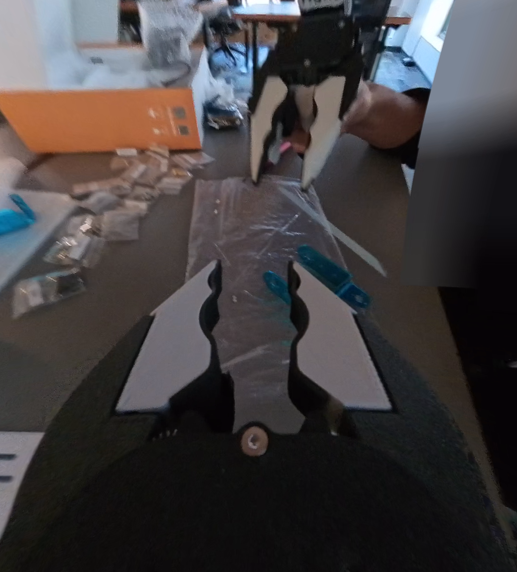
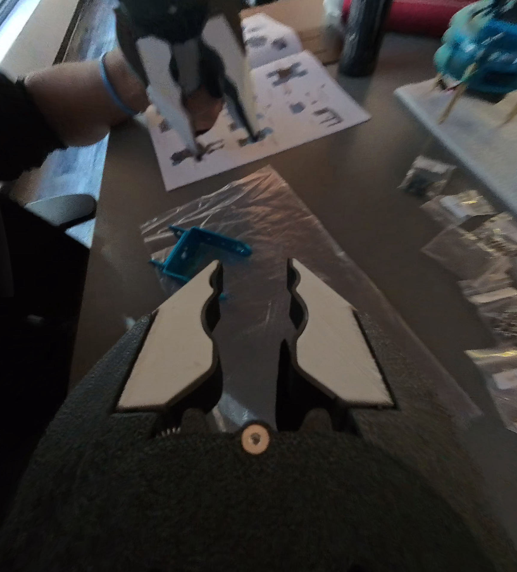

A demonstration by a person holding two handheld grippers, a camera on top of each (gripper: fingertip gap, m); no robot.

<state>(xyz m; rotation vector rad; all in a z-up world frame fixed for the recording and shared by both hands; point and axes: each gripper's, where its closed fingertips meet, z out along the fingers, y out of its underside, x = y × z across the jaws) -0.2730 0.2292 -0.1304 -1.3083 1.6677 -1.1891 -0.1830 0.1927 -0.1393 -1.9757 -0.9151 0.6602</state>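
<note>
A dark worktop [image 2: 343,192] in an office room carries everything here, with desks and chair legs blurred in the background.

On it lies a clear plastic bag [image 1: 251,235], flat and long, stretched between the two hand-held grippers so that its long axis runs from one toward the other. On the bag rests a small blue metal bracket [image 1: 328,275], a bent piece with drilled tabs. In the left wrist view it sits just beyond and to the right of the left hand-held gripper [image 1: 254,263], partly hidden behind the right fingertip; in the right wrist view the same bracket [image 2: 195,250] lies just ahead and to the left of the right hand-held gripper [image 2: 254,263]. It seems about as near to one as to the other, though the motion blur makes this hard to judge. Its longer arm lies slantwise across the bag.

Both hand-held grippers stand moderately parted with nothing between their fingers. The right one, seen from the left wrist view [image 1: 278,182], hangs with its tips at the bag's far end.

Further out: small clear packets of hardware [image 1: 121,198] scattered to one side, an orange box [image 1: 96,120], a printed sheet [image 2: 297,102] and a light tray [image 2: 467,130].
</note>
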